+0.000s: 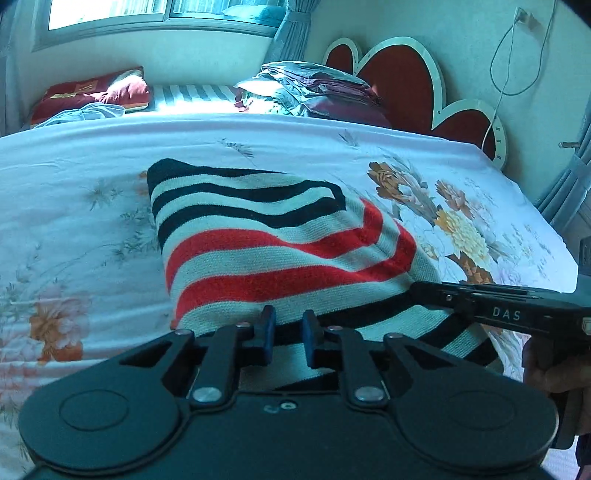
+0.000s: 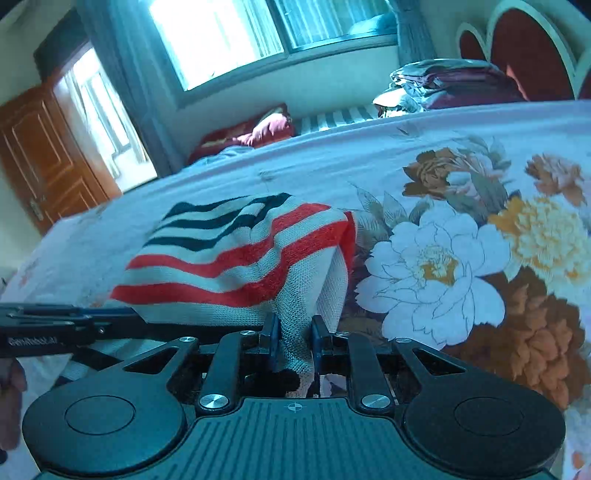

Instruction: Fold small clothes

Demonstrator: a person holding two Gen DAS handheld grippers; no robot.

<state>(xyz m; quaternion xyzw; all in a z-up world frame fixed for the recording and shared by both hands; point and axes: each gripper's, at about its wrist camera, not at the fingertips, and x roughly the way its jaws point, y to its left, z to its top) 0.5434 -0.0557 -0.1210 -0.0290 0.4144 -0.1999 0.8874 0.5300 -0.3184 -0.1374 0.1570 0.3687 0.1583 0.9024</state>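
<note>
A knitted sweater (image 1: 277, 251) with white, black and red stripes lies folded on the floral bed sheet (image 1: 74, 206). My left gripper (image 1: 289, 334) is at its near hem, jaws nearly together, with the black-and-white edge pinched between the blue pads. In the right wrist view the sweater (image 2: 229, 266) has its right near corner bunched up between the pads of my right gripper (image 2: 294, 341), which is shut on it. Each gripper shows side-on in the other's view: the right gripper (image 1: 415, 291) at the sweater's right edge, the left gripper (image 2: 138, 317) at its left near edge.
A pile of folded bedding (image 1: 314, 88) and a dark red pillow (image 1: 96, 92) lie at the far side of the bed. A red heart-shaped headboard (image 1: 399, 81) stands to the right, a window (image 2: 229, 33) and a wooden door (image 2: 44, 155) beyond.
</note>
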